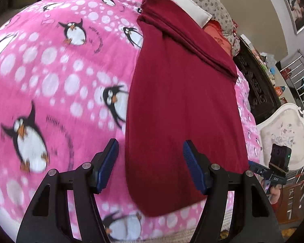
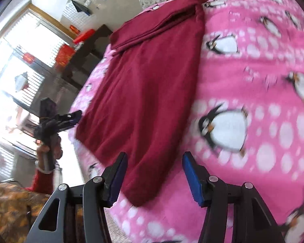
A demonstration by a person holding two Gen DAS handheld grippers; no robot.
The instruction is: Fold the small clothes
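Left wrist view: my left tongs (image 1: 151, 167) are spread wide and hold nothing. The dark red garment (image 1: 184, 101) lies flat on the pink penguin blanket (image 1: 50, 70), its far end folded over. My right tongs (image 1: 259, 169) sit by its right edge.
Right wrist view: my right tongs (image 2: 155, 175) are wide and hold nothing, above the garment's (image 2: 143, 89) near corner. My left tongs (image 2: 71, 117) are blurry; I cannot tell their gap.

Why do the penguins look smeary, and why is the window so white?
Left wrist view: the penguins on the blanket are smeared by motion blur, and the fisheye lens bulges the bed. Right wrist view: same smear on the penguins, and daylight washes out the window.
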